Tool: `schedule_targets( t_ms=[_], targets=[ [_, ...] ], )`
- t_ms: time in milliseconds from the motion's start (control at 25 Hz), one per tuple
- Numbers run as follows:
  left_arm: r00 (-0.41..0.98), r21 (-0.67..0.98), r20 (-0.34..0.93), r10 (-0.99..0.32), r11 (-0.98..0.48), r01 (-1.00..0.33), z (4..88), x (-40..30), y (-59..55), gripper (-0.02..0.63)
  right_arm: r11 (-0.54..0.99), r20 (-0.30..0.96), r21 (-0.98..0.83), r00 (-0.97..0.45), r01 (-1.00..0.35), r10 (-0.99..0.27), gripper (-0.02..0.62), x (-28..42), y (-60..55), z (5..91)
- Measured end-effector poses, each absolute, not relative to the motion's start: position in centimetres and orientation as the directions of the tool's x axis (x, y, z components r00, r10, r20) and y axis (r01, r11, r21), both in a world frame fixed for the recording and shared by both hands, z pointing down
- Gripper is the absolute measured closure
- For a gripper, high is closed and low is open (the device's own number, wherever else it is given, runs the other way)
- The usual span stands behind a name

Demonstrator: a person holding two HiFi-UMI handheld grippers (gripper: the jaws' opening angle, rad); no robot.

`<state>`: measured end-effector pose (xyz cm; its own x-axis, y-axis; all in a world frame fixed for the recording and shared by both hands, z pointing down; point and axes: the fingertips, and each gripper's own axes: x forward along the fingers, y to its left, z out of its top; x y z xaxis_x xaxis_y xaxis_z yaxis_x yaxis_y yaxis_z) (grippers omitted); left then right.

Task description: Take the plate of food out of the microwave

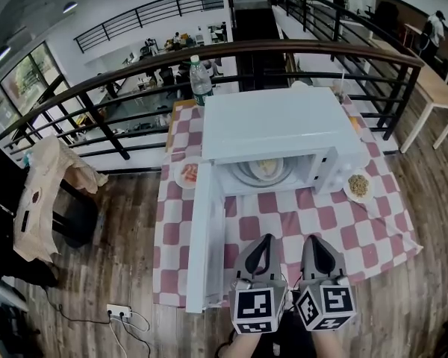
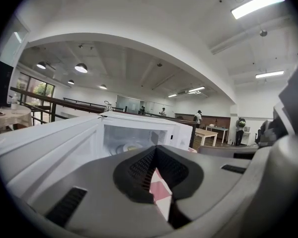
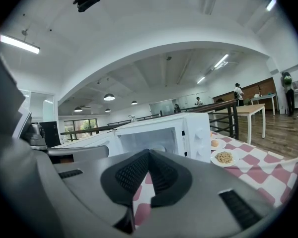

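The plate of food (image 1: 267,168) is sitting inside the microwave (image 1: 284,121), on the round turntable, a little way back from the opening. It is holding a pale heap of something in its middle. It looks to be a stiff, glazed plate, probably smooth and a bit slippery at the rim, breakable if dropped, and not very heavy. The food on it would likely be sliding if the plate were tipped. The near rim is showing bare, so to my eye that is the place to take hold, one grip to the left of the heap and one to the right, while keeping the plate level.

The microwave door (image 1: 201,237) is hanging wide open on the left, swung out toward the near side, so nothing is blocking the way in. The microwave is standing on a table with a red and white checked cloth (image 1: 358,233).

Near the front edge of the table, the left gripper (image 1: 263,246) and the right gripper (image 1: 313,246) are hovering side by side, both pointing at the opening. Both are clenched tight with nothing between their jaws, well short of the plate.

A second plate (image 1: 358,186) is lying to the right of the microwave and a third (image 1: 187,174) to its left.
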<state>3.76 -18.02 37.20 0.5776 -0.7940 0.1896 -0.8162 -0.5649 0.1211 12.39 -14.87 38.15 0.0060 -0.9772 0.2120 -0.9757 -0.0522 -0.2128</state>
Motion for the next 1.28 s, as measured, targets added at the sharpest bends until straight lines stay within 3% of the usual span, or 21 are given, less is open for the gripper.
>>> schedule_targets(
  t_ms=[1280],
  targets=[
    [0.36, 0.163, 0.322, -0.876, -0.323, -0.932, 42.9, 7.3, -28.1, 0.595, 0.173, 0.297, -0.261, -0.25, -0.95, -0.922, 0.603, 16.3, -27.5, 43.0]
  ],
)
